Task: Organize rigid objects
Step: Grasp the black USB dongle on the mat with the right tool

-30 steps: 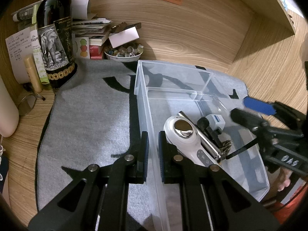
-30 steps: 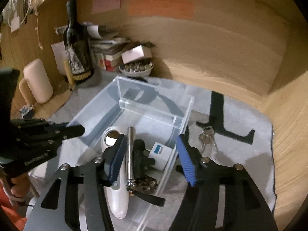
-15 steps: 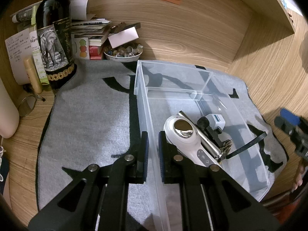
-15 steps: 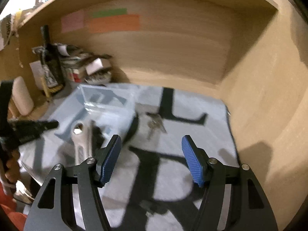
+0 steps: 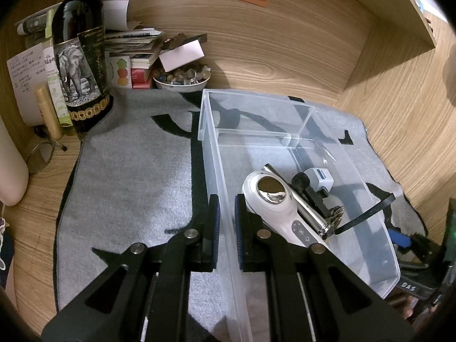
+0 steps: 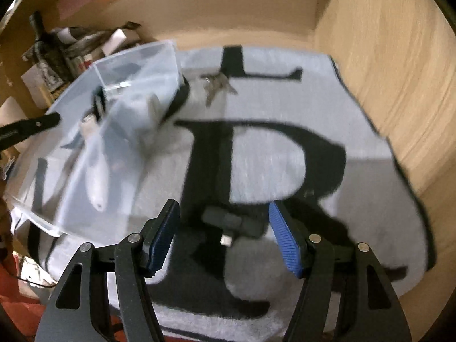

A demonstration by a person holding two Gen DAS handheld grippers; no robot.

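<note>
Change: our right gripper (image 6: 223,242) has swung away from the clear bin (image 5: 370,199), fingers spread, now over a dark adapter (image 6: 232,222) on the mat at 12 o'clock. Left gripper (image 5: 226,222) still pinches the bin wall. Likely next pick.

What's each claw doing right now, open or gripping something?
Left gripper: shut on the clear bin's wall.
Right gripper: open, holding nothing, hovering over a small dark adapter.
</note>
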